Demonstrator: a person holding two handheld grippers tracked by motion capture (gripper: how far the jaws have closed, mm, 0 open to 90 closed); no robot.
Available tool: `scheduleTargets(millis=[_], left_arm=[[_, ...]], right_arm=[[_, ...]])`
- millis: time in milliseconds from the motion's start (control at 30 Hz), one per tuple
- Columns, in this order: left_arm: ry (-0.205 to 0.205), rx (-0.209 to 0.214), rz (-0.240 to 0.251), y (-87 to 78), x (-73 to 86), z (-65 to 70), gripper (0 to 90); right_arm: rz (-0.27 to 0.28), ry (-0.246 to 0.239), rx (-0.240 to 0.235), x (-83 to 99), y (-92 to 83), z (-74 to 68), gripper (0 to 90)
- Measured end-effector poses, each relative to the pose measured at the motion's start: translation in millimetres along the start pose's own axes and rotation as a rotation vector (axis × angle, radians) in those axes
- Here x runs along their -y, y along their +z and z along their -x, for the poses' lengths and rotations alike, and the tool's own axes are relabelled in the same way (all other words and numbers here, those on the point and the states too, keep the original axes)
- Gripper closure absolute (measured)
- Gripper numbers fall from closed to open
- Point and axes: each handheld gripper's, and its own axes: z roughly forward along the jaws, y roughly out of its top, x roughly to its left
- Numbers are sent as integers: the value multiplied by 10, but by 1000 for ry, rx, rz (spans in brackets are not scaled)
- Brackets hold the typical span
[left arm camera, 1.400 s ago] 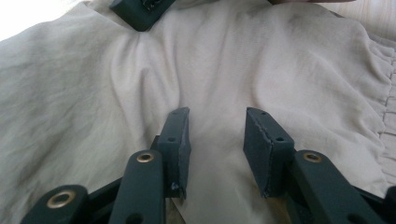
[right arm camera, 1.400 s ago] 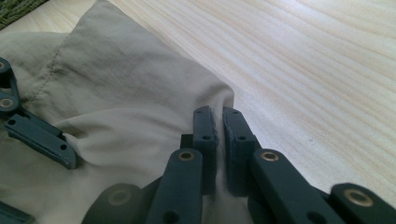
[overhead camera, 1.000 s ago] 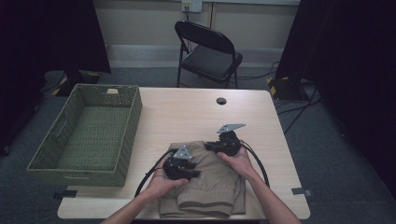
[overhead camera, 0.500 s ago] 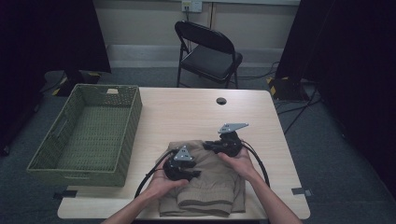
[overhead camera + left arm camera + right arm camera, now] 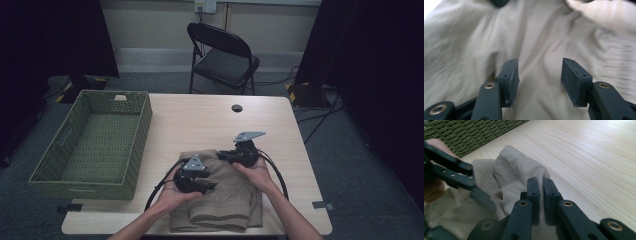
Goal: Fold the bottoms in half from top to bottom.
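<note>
- Right gripper (image 5: 541, 185): jaws nearly together, over the beige cloth (image 5: 516, 173).
- Cloth bunched on the wooden table (image 5: 589, 152).
- Left gripper (image 5: 477, 195) at left, over cloth.
- Green woven basket (image 5: 466, 131) beyond.

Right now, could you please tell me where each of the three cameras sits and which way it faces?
High view: fixed above the person's side, looking forward and down on the table; both forearms, left hand-held gripper and right hand-held gripper show.
Left gripper view: rides the left hand-held gripper, looking down onto the beige trousers between parted jaws.
Right gripper view: rides the right hand-held gripper, looking along the cloth toward the green basket.
All three share the trousers.
</note>
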Motion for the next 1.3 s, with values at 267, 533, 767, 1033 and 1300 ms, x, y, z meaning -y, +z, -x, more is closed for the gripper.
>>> scheduleTargets(millis=[267, 533, 767, 1033, 1300], left_arm=[[-12, 46, 11, -155, -32, 81, 425], [-28, 62, -36, -376, 130, 166, 407], [-18, 110, -69, -423, 223, 277, 358], [-2, 123, -158, -193, 347, 363, 352], [-5, 94, -153, -99, 319, 378, 350]], right_arm=[[-3, 11, 5, 10, 21, 35, 852], [-2, 14, 9, -2, 11, 48, 852], [-4, 14, 14, 1, 23, 43, 853], [-11, 0, 33, -2, 20, 42, 854], [10, 17, 42, -22, 7, 73, 856]])
